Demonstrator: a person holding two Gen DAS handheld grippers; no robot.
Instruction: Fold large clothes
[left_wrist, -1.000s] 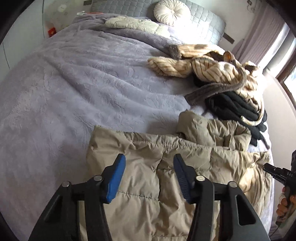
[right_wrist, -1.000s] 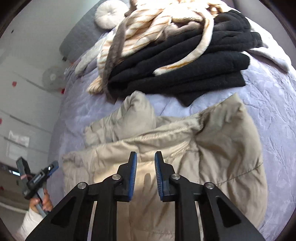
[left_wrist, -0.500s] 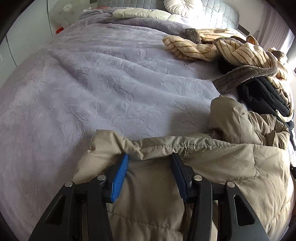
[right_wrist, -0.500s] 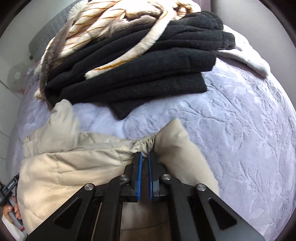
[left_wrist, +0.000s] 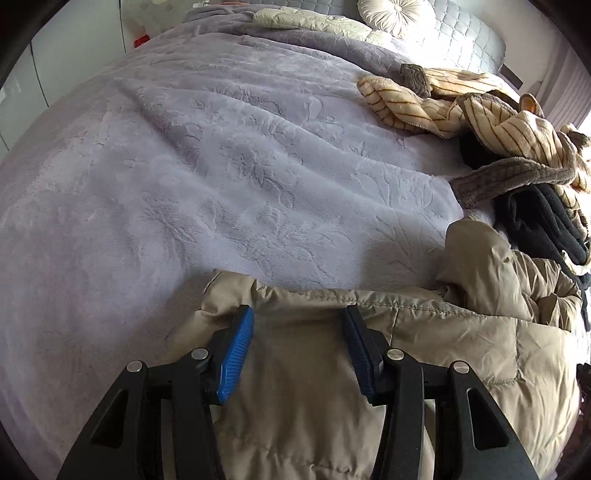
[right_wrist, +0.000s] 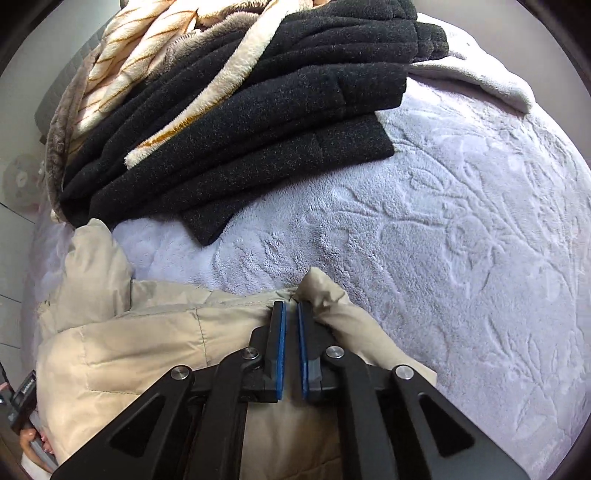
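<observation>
In the left wrist view, the beige puffer jacket (left_wrist: 424, 354) fills the lower middle and lower right of the frame, lying on the lavender bedspread (left_wrist: 221, 166). Its stitched far edge runs across the picture from lower centre toward the right, so its long axis lies crosswise to the way the gripper points. The left gripper (left_wrist: 298, 325) sits right at that edge near the jacket's left corner, its jaws apart with the fabric between them; the pads do not look pressed in, so I judge it not yet clenched.

In the right wrist view, the same jacket (right_wrist: 147, 332) occupies the lower left and centre. The right gripper (right_wrist: 291, 314) has just closed its jaws and is clenched on a pinch of the jacket's edge near the other corner, where the fabric bunches at the tips. Folded black fleece (right_wrist: 258, 129) and a striped plush robe (right_wrist: 140, 48) lie beyond, at the upper left and centre.

Each hand is at its own corner of one edge, so the coming fold likely needs the left to clamp first.
</observation>
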